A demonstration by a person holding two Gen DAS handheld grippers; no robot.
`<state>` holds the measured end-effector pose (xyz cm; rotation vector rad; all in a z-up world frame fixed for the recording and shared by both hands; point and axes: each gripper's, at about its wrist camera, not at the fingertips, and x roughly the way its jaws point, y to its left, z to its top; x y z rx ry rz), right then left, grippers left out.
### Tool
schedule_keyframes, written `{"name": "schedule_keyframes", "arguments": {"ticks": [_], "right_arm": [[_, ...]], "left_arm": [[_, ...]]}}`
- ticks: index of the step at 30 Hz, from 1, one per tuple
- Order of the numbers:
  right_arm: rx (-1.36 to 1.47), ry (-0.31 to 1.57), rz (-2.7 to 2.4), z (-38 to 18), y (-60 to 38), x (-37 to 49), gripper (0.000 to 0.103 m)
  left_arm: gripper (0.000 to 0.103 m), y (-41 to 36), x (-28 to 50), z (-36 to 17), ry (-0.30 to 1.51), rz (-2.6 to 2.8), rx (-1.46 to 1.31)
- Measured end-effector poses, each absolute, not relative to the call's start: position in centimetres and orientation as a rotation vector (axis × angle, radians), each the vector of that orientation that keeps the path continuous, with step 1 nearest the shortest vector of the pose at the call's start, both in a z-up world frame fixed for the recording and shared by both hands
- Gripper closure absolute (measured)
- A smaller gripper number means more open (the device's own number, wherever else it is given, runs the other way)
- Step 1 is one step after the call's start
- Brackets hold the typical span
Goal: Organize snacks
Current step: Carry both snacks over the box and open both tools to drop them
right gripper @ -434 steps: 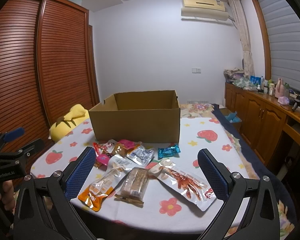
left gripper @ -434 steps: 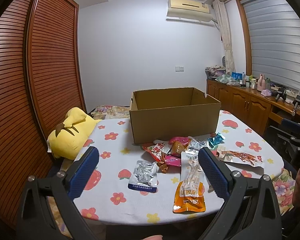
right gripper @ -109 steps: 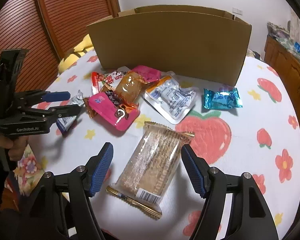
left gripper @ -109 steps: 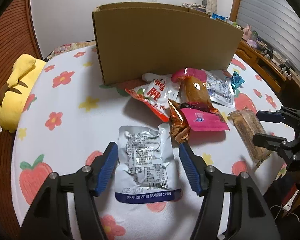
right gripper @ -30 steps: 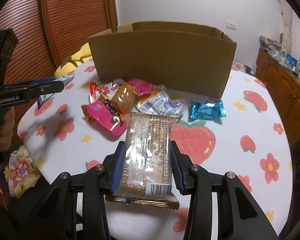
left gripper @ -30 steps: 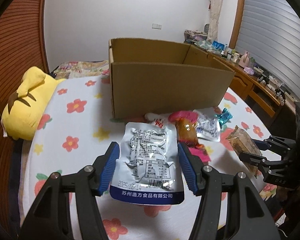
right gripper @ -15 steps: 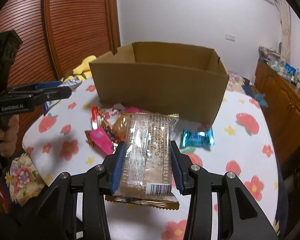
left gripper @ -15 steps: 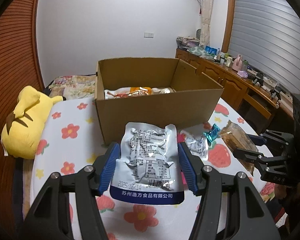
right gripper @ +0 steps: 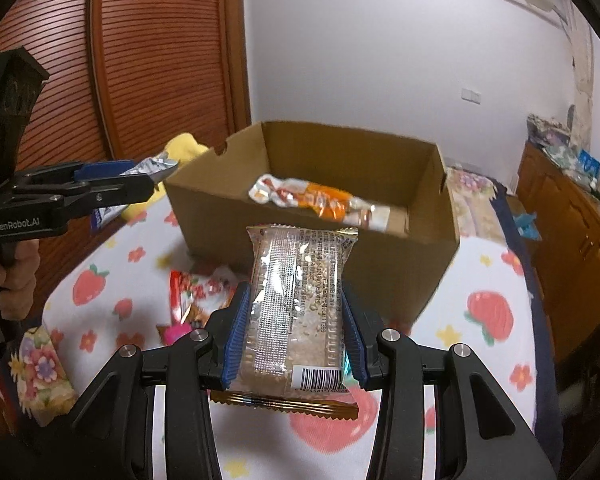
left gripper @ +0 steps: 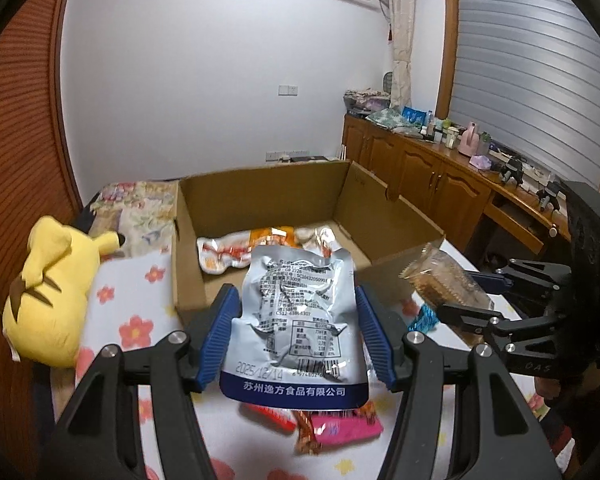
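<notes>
On the flower-print worktop stands an open cardboard box; left hand-held gripper clamps a crinkled silver pouch, right hand-held gripper a clear-wrapped cracker pack

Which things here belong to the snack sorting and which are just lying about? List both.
Job:
- silver pouch in left claw
- cracker pack in right claw
- cardboard box
- snacks in box
- loose snacks on table

Lying about:
- yellow plush toy
- cabinet clutter
</notes>
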<state>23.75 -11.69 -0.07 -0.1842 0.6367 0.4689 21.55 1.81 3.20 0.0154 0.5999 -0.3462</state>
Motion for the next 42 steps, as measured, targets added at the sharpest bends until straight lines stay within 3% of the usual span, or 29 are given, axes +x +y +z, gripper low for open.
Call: {"name": "schedule_keyframes", "arguments": {"ticks": [18,42], "right_arm": [[-0.196,0.624,0.501,1.9,-11.7,32.2,0.06],[-0.134,0.742,0.484,-0.3,-10.0,38.0,0.056]], "left_arm": [[0.043,-0.5,30.3,1.4,0.678,-0.345,0.035],[0.042,-0.5,32.6,-0.2,0.713,-0.329,0.035]]}}
